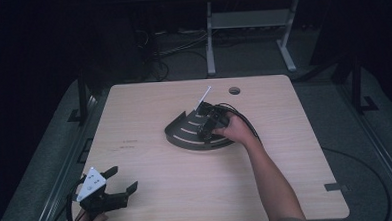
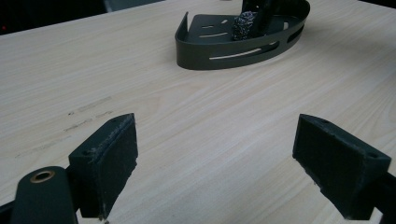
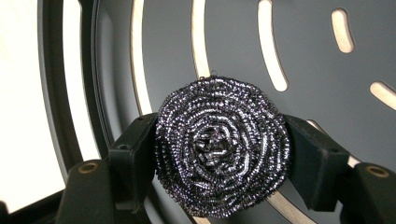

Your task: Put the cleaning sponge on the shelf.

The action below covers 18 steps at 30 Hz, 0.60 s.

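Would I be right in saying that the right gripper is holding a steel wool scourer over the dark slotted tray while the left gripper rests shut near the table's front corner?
Not quite: the left gripper is open, its jaws wide apart with nothing between them, as the left gripper view shows. The right gripper does hold the steel wool scourer over the dark slotted tray.

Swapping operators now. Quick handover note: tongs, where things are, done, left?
Right tongs: over the dark slotted tray, jaws against both sides of the steel scourer.
Left tongs: open, holding nothing, at the near left corner of the table.
Done: scourer brought down into the tray.
Left: probably let go, lift the right tongs clear.
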{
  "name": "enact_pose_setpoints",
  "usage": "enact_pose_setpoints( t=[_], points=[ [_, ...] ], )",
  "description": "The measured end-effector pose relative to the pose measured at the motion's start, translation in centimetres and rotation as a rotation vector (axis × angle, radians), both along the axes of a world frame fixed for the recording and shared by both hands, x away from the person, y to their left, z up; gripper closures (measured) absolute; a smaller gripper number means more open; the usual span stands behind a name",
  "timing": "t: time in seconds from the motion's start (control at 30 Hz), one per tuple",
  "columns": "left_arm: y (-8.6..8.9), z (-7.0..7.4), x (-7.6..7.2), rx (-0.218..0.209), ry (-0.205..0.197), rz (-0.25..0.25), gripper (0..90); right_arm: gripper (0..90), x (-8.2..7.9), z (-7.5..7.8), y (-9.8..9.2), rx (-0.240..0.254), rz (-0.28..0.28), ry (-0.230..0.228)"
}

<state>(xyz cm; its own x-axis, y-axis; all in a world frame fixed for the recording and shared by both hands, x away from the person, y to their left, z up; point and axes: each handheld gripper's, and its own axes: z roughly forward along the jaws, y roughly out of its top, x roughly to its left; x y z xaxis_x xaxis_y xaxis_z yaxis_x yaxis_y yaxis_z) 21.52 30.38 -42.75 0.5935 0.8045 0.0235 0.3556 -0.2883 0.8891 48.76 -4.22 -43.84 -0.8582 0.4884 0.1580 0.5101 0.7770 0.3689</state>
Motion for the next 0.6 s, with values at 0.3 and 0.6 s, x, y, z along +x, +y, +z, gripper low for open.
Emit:
enact_pose_setpoints(
  t=[0.3, 0.6],
  points=[
    [-0.03, -0.03, -0.04, 0.000, 0.004, -0.002, 13.3, 28.6, -0.22, -0.04, 0.29, 0.001, 0.005, 0.000],
    [0.11, -0.02, -0.05, -0.001, 0.004, 0.002, 13.3, 21.3, -0.42, 0.47, 0.34, 0.026, 0.004, -0.003]
  ],
)
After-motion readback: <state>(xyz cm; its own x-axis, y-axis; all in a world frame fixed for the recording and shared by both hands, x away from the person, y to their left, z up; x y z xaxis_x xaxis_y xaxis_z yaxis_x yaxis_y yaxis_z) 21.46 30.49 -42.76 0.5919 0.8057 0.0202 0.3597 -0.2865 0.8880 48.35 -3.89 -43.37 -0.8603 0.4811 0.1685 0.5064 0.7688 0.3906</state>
